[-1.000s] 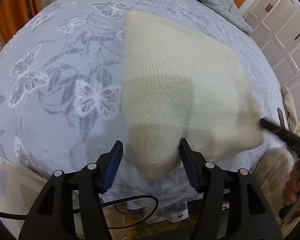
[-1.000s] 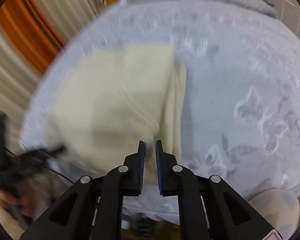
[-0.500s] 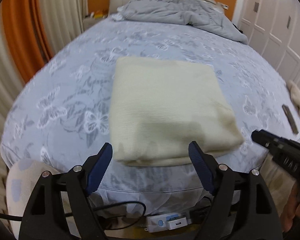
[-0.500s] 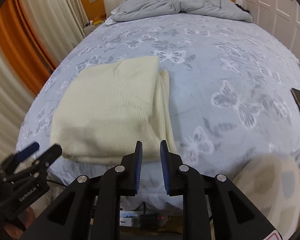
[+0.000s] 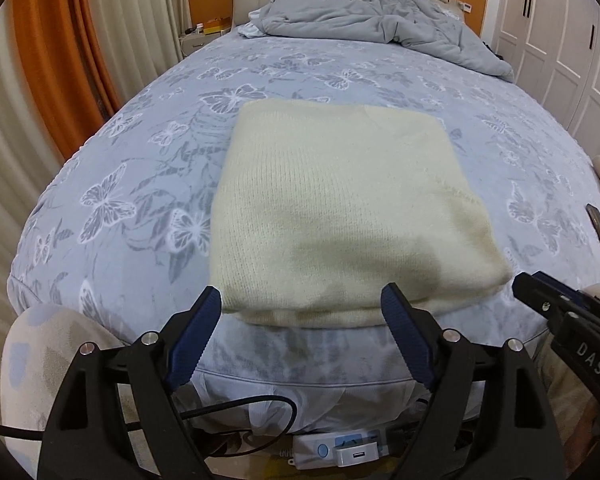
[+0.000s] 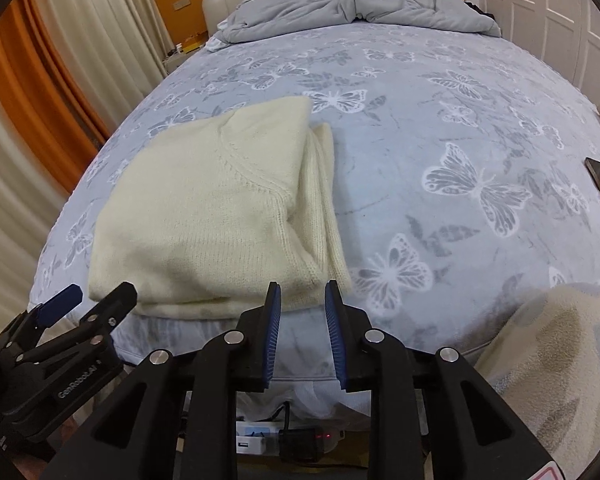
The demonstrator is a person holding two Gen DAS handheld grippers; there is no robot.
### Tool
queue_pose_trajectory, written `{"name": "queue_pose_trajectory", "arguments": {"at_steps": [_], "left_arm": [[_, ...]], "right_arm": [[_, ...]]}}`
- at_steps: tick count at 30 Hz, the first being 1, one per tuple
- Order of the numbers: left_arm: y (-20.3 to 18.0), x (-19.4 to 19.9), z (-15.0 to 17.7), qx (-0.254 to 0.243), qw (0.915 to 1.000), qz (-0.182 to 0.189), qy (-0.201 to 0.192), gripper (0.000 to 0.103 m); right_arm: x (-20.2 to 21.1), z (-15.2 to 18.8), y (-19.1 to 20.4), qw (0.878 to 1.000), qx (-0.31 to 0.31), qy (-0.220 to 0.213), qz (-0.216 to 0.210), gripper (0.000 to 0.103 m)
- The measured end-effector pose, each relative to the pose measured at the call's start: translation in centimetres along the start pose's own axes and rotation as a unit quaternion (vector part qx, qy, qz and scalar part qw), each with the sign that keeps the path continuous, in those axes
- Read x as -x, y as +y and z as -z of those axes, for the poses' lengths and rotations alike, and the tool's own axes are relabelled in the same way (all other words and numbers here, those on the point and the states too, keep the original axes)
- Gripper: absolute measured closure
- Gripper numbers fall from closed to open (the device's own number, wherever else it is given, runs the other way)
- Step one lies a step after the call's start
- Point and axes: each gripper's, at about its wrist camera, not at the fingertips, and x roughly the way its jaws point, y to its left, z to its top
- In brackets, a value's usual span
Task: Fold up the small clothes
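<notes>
White capital letters "DAS" stand on the black body of the right gripper (image 5: 540, 300), seen at the right edge of the left wrist view. In the right wrist view, the black body of the left gripper (image 6: 88, 300) bears white lettering that reads "GenRobot.AI". A corner of a red-marked sticker shows at that view's lower right, too cut off to read.
</notes>
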Motion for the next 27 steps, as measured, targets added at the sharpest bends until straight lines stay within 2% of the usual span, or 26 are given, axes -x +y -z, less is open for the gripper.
{"name": "queue_pose_trajectory", "arguments": {"at_steps": [5,15,22,25,27], "left_arm": [[0.3,0.0,0.2,0.006,1.0,-0.007,0.0,0.023],[0.5,0.6,0.6,0.007,0.9998,-0.013,-0.01,0.023],[0.9,0.8,0.6,0.018,0.9997,-0.013,-0.01,0.023],[1.7,0.8,0.3,0.034,0.9994,-0.001,-0.008,0.022],[2.5,0.8,0.0,0.055,0.9984,0.012,-0.006,0.019]], "right_arm": [[0.2,0.3,0.4,1.0,0.009,-0.001,0.008,0.079],[0.2,1.0,2.3,0.998,0.041,-0.005,0.052,0.078],[0.2,1.2,2.6,0.997,0.045,-0.005,0.061,0.078],[0.2,1.1,2.3,0.998,0.041,0.0,0.057,0.071],[0.0,0.9,2.0,0.998,0.037,0.009,0.05,0.062]]}}
